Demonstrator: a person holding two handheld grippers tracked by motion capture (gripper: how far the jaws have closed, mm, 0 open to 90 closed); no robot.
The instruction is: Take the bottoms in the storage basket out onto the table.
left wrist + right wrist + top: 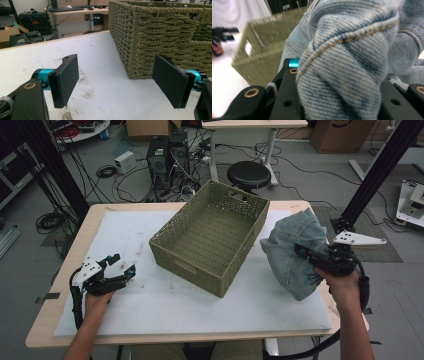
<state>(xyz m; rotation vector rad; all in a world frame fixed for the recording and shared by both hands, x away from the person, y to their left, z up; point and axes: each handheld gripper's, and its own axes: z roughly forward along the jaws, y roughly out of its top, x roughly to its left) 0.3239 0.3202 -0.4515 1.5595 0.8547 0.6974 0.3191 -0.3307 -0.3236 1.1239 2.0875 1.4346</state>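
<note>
High view: right gripper (314,262) clamped on a bunched denim garment (292,251), held up just right of the woven basket (210,236); cloth bulges between the jaws in the right gripper view. Left gripper (120,268) rests on the white tabletop (165,305), left of the basket, jaws spread wide with nothing between them.

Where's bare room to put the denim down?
Inside the woven basket: bare. Also the white mat between basket and near edge, beside the open left gripper. Tight on the right, where the right gripper holds the denim.
</note>
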